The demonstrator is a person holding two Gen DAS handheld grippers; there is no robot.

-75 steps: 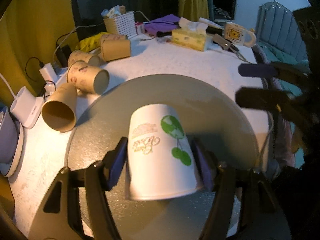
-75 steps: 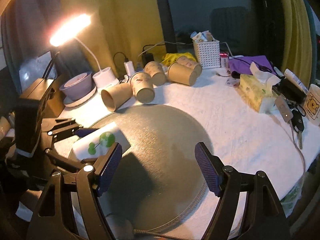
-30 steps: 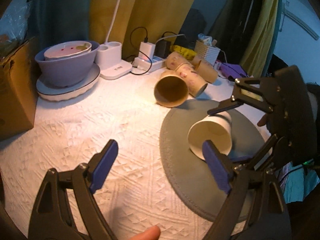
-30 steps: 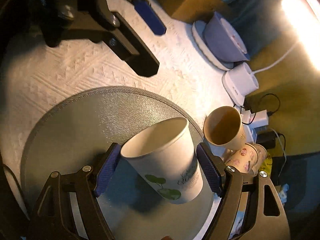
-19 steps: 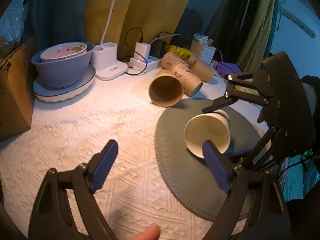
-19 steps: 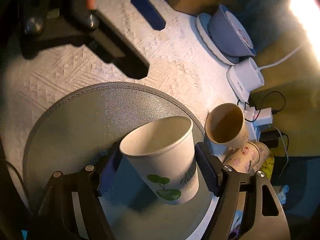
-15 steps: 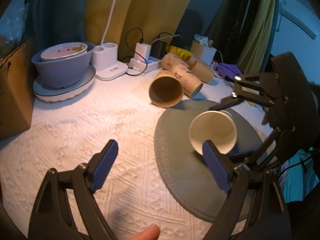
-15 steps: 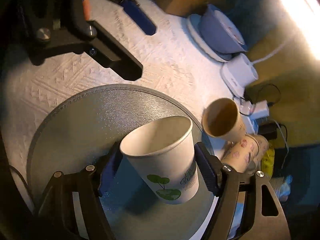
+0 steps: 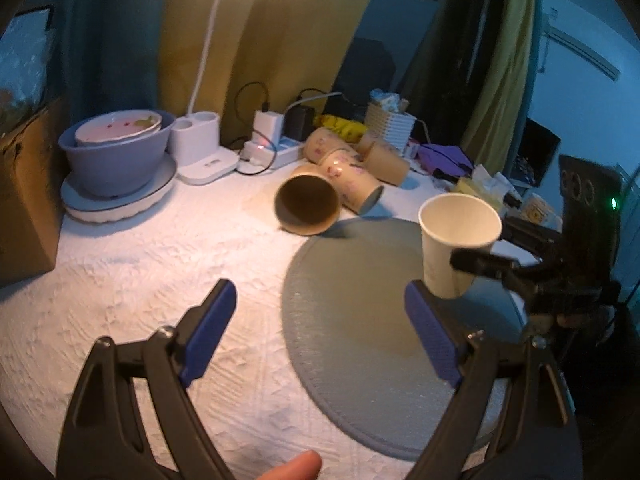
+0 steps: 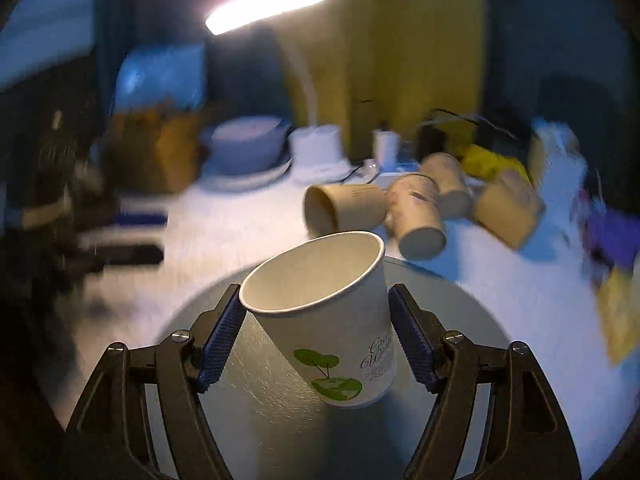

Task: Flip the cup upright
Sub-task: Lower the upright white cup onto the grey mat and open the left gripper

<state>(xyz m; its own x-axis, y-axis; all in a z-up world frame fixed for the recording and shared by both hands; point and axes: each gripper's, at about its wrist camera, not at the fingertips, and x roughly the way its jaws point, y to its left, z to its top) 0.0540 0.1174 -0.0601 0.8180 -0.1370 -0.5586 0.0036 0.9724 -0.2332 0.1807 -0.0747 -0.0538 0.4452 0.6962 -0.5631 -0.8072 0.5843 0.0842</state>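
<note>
The white cup is pinched, mouth up, by the right gripper over the grey mat. Brown cups lie at 11 o'clock. The left gripper is spread, empty.

Cup: mouth up, over the right part of the round mat, between the fingers of the right gripper, which close on its sides
Left gripper: jaws wide apart, nothing between them, over the tablecloth just left of the mat
Paper cups: lying on their sides in a cluster behind the mat (the nearest one touches the mat's far edge)
Bowls: stacked on a plate at the far left
Lamp base: just right of the bowls
Power strip: between lamp base and the cluster
Basket: behind the cluster
Cardboard box: at the left edge
</note>
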